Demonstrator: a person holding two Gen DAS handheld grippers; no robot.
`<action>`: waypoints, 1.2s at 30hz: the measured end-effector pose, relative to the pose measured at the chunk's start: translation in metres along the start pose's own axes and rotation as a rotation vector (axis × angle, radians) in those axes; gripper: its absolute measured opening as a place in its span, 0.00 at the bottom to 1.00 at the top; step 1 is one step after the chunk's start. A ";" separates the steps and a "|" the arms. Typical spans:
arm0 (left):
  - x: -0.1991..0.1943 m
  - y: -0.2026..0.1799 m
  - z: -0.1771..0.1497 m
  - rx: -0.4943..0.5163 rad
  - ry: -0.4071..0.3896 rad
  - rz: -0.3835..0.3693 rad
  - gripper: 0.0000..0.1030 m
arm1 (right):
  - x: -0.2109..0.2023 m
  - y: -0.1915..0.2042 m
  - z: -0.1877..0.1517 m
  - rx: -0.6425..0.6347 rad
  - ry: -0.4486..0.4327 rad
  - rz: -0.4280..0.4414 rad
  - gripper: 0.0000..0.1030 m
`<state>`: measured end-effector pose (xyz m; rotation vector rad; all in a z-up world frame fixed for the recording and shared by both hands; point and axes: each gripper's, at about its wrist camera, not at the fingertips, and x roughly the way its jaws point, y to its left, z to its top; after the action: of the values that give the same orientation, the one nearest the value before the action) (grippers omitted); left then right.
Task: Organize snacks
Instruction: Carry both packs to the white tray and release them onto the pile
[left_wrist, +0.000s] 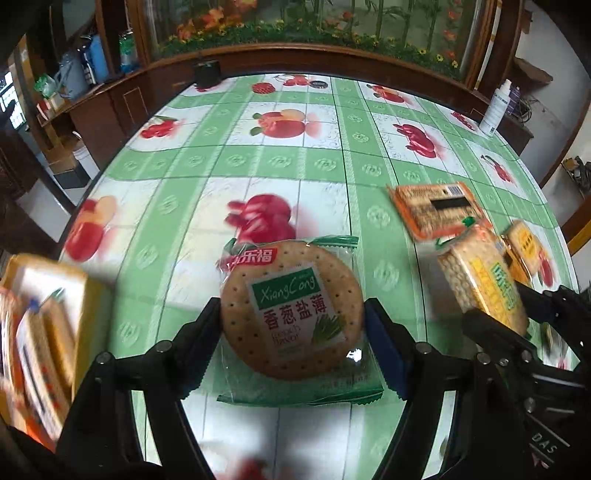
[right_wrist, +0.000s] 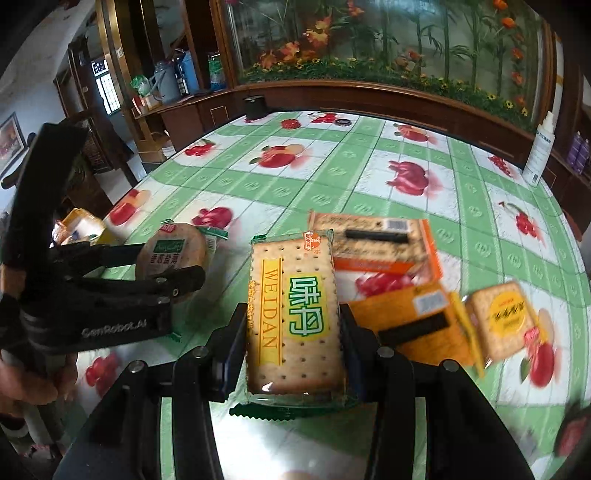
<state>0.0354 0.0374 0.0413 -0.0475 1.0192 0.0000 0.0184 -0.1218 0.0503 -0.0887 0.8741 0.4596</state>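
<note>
Two grippers are up over the tabletop (left_wrist: 280, 162), each tipped steeply down and each carrying a snack. Left gripper (left_wrist: 291, 325) has its jaws set wide around a round cracker pack (left_wrist: 291, 310), pads pressed on either edge, green wrapper hanging loose below. From the right wrist view it reaches in from the left, a hand (right_wrist: 29, 376) wrapped round its grip. Right gripper (right_wrist: 293, 332) pinches a rectangular cracker pack (right_wrist: 295, 314) by its long sides, label facing up.

Beyond and right of that pack, three more snacks lie on the tabletop: an orange packet (right_wrist: 384, 243) back-side up, a second orange packet (right_wrist: 424, 321) nearer, and a square cracker pack (right_wrist: 502, 321) at the right. A yellow-rimmed box (left_wrist: 48, 332) sits blurred at the near left edge, snacks inside it.

Green-and-white fruit-print cloth covers the tabletop. A white spray bottle (right_wrist: 541, 151) stands at the far right, a dark small box (right_wrist: 255, 107) at the far edge. Behind runs a wooden cabinet with a flower-painted glass panel (right_wrist: 369, 37).
</note>
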 end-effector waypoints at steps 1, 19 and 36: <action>-0.002 0.000 -0.003 0.002 -0.004 0.003 0.74 | -0.001 0.003 -0.003 0.001 0.001 0.002 0.45; -0.059 0.021 -0.074 0.039 -0.124 0.045 0.74 | -0.033 0.055 -0.051 0.033 -0.044 0.013 0.45; -0.102 0.073 -0.090 -0.006 -0.206 0.100 0.74 | -0.045 0.115 -0.036 -0.076 -0.085 0.082 0.45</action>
<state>-0.0968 0.1086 0.0782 -0.0019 0.8147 0.0975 -0.0806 -0.0436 0.0735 -0.1022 0.7788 0.5692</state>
